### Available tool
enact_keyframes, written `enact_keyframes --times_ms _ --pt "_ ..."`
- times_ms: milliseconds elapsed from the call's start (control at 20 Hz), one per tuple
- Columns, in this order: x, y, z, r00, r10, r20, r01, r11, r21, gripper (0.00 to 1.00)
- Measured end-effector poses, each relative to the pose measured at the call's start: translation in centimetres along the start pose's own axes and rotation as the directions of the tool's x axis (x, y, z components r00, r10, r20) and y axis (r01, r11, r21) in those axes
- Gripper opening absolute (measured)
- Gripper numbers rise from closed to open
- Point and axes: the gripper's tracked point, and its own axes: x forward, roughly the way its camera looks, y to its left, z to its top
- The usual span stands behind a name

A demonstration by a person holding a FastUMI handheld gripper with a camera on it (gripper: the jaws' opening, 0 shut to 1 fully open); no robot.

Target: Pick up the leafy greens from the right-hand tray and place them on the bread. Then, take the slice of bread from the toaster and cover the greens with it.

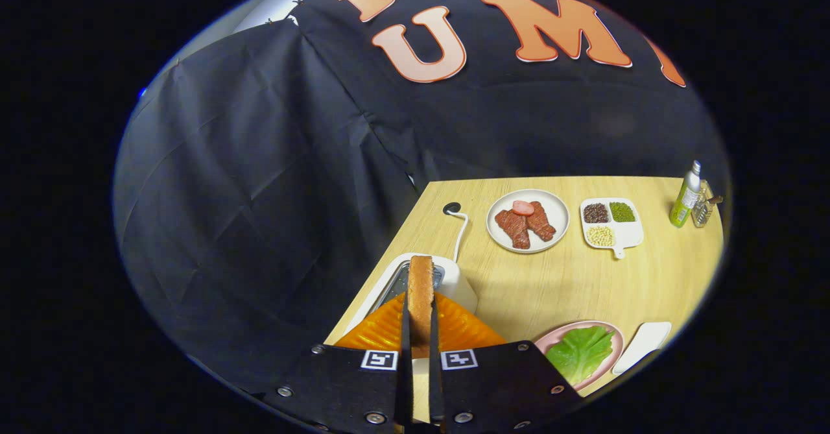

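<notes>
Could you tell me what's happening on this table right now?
The gripper is shut on a bread slice, held upright just above the toaster. The greens already lie on the pink plate beside the fingers, so the slice has yet to cover them. A meat plate sits farther back.

No words or numbers can be read. Two square black-and-white coded markers [379, 359] sit on the gripper [419, 301], either side of the brown toasted bread slice [420, 275] that its fingers clamp. Far ahead to the right, the label on the green plastic bottle [686, 199] is too small to read.
</notes>
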Motion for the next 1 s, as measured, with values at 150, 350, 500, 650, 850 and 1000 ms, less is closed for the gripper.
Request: enact_keyframes --times_ms 150,350,500,650,850,1000 --pt "-1.7 -2.4 -1.1 1.000 0.016 0.010 -0.016 1.000 0.020 0.10" --pt "-2.6 -8.4 -4.2 0.998 -0.056 0.016 0.055 0.998 0.033 0.10" --pt "-2.7 -10.8 -7.6 0.999 -0.039 -0.029 0.041 0.996 0.083 0.10" --pt "-3.0 -13.7 -9.8 0.998 -0.041 -0.054 0.047 0.992 0.119 0.10" --pt "-4.0 -16.8 -12.5 0.997 -0.043 -0.071 0.056 0.981 0.185 0.10" --pt "-4.2 -19.0 -14.4 0.995 -0.052 -0.086 0.070 0.973 0.222 0.10"
